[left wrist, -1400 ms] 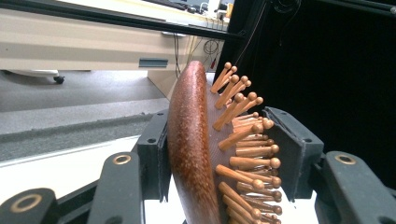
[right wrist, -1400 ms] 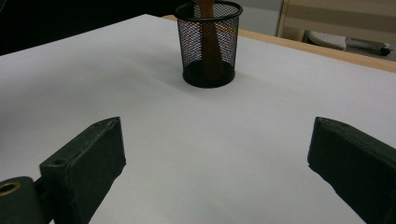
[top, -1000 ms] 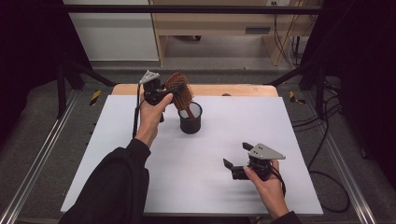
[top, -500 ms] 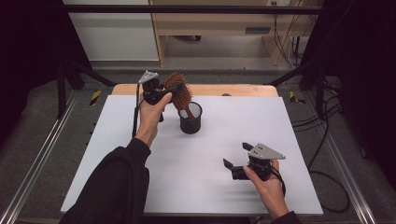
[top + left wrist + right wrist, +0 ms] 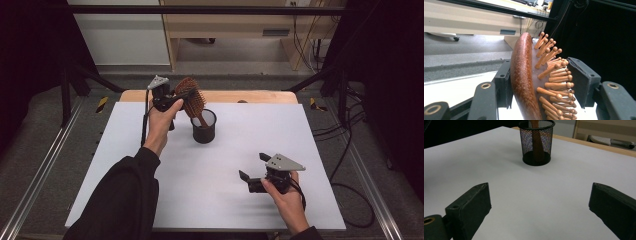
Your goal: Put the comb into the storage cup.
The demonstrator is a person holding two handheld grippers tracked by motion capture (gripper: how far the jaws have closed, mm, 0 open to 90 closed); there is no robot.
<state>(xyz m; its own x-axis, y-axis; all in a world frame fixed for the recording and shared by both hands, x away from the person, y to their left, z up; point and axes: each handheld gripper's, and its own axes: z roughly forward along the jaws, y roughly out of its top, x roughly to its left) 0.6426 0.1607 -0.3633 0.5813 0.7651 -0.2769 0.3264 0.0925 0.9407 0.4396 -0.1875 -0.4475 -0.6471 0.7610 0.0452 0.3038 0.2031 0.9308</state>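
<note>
A brown wooden hairbrush [image 5: 190, 97] with peg bristles stands tilted, its handle down inside a black mesh cup [image 5: 204, 128] at the back middle of the white table sheet [image 5: 125, 150]. My left gripper [image 5: 173, 100] is shut on the brush head. In the left gripper view the brush's smooth back [image 5: 522, 75] lies against one pad and the bristle tips reach the other, with my left gripper [image 5: 541, 83] around it. My right gripper [image 5: 252, 166] rests open near the front right, nothing between its jaws. In the right gripper view that open gripper [image 5: 539, 202] faces the cup [image 5: 537, 143].
A wooden strip [image 5: 250, 96] runs along the table's far edge. Metal frame rails [image 5: 45, 165] flank the left side, and cables [image 5: 350, 150] trail on the floor at the right. A wooden bench [image 5: 230, 22] stands behind the table.
</note>
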